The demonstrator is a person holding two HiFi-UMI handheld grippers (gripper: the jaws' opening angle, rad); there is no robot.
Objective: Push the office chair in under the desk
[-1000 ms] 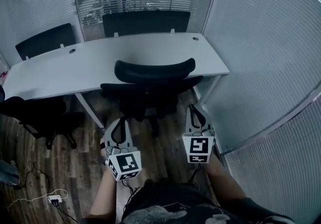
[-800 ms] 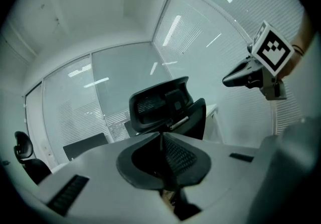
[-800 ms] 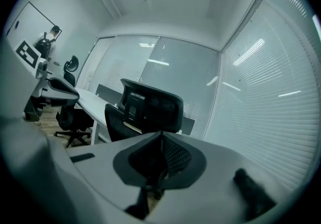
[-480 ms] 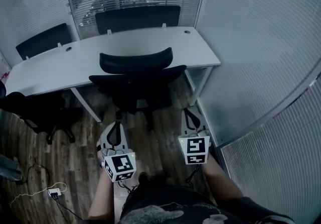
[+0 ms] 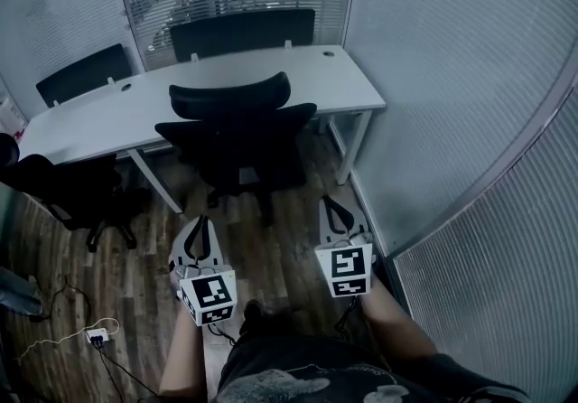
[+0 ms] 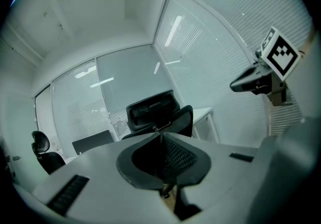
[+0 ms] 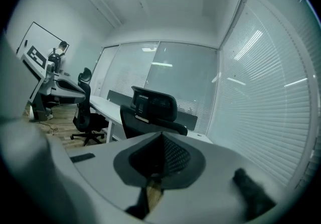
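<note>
The black office chair (image 5: 237, 137) stands on the wood floor in front of the white desk (image 5: 108, 117), its headrest (image 5: 230, 96) level with the desk's near edge. Both grippers are short of the chair and touch nothing. My left gripper (image 5: 200, 223) points at the chair's base from the near left, jaws shut and empty. My right gripper (image 5: 326, 205) is level with it on the right, also shut and empty. In the left gripper view the chair (image 6: 159, 112) rises beyond the shut left gripper (image 6: 162, 136), with the right gripper (image 6: 261, 78) at the right. The right gripper view shows the chair (image 7: 150, 110) past the shut right gripper (image 7: 161, 140).
A second black chair (image 5: 77, 198) sits at the desk's left end. Two dark chair backs (image 5: 242, 31) stand behind the desk. A glass wall with blinds (image 5: 452, 121) runs close along the right. A power strip and cable (image 5: 95, 335) lie on the floor at the near left.
The view has drawn back and shifted, so chair and desk look smaller and farther left. Both grippers stay low in front of me, shut, a little farther from the chair.
</note>
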